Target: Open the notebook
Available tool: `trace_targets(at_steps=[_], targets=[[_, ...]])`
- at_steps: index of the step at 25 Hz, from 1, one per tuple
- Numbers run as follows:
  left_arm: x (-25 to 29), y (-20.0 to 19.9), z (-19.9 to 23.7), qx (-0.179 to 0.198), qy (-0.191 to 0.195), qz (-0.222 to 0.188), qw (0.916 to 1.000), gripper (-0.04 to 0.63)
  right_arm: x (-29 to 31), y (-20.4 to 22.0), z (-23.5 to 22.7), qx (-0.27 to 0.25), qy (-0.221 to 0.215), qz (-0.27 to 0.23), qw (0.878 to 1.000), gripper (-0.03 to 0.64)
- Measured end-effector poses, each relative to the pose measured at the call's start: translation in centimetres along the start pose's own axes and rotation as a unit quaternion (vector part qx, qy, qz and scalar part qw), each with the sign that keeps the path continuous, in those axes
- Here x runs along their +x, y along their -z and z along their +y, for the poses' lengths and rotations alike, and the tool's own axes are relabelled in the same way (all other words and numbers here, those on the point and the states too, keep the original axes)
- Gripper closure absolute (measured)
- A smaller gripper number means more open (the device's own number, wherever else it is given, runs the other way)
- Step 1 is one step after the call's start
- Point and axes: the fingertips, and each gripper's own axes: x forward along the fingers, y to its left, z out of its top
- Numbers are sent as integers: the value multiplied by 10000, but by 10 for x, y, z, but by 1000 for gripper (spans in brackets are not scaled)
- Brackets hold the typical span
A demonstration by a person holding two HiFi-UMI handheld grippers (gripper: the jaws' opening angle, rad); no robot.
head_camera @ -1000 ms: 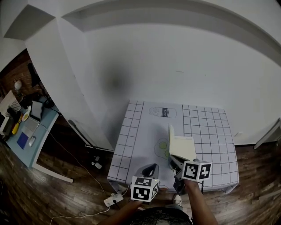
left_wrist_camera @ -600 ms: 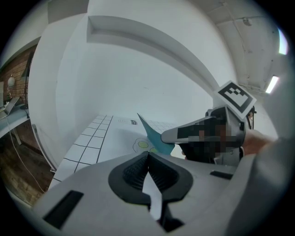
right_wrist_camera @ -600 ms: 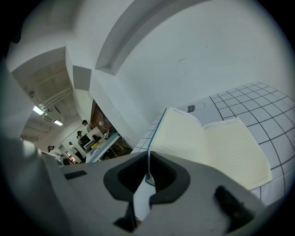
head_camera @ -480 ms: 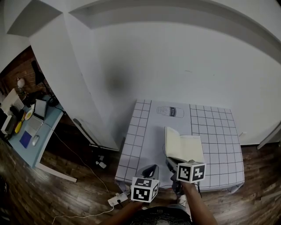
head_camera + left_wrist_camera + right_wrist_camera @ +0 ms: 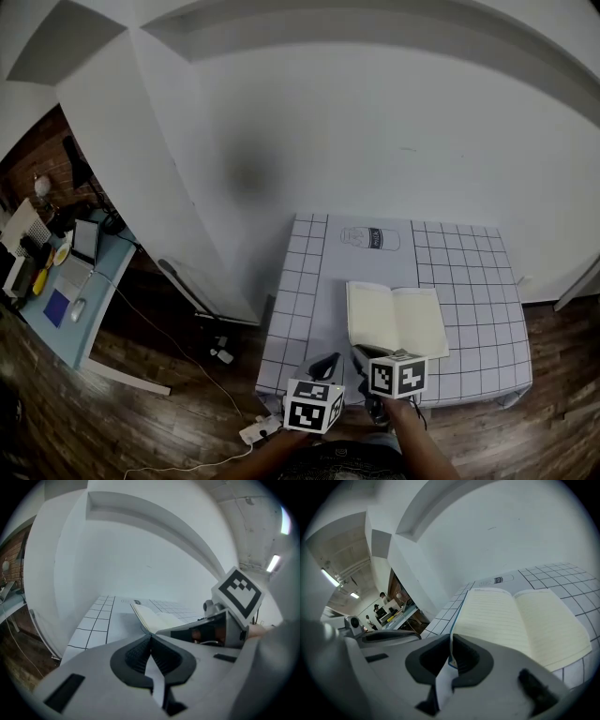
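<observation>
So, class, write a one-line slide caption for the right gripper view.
Right gripper clamped on the left edge of the open notebook, lined pages spread over the gridded table.

The notebook (image 5: 396, 320) lies open on the table (image 5: 473, 272), in the near middle part. Behind it, close to the far edge, is the bottle drawing (image 5: 370, 237), and behind the table stands the wall (image 5: 375, 141). My right gripper (image 5: 451, 645) is at the near left corner of the notebook, with the edge of that side between its jaws. My left gripper (image 5: 151, 638) is just to its left, over the near edge of the table, apart from the notebook. Far to the left a desk (image 5: 56, 300) stands on the floor (image 5: 141, 422).
</observation>
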Motion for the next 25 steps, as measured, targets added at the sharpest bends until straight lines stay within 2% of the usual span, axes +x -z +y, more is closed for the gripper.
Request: trace_targets(at_steps=[7,13,19,25], targets=[[3,7,13,71,22,116,9999,584,19,19,-2,-466,372,437,9973,591],[2,11,22,84,8,146,9999,584,35,38,-8,-1090,708,953,9869,591],[-2,13,26,64,-17,141,9999,584,39,39,-4,-1570,839,1120,9776,580],[-5,17,25,51,-19,147,9999,584,45,49,-2,-1399,614,955,9836,541]])
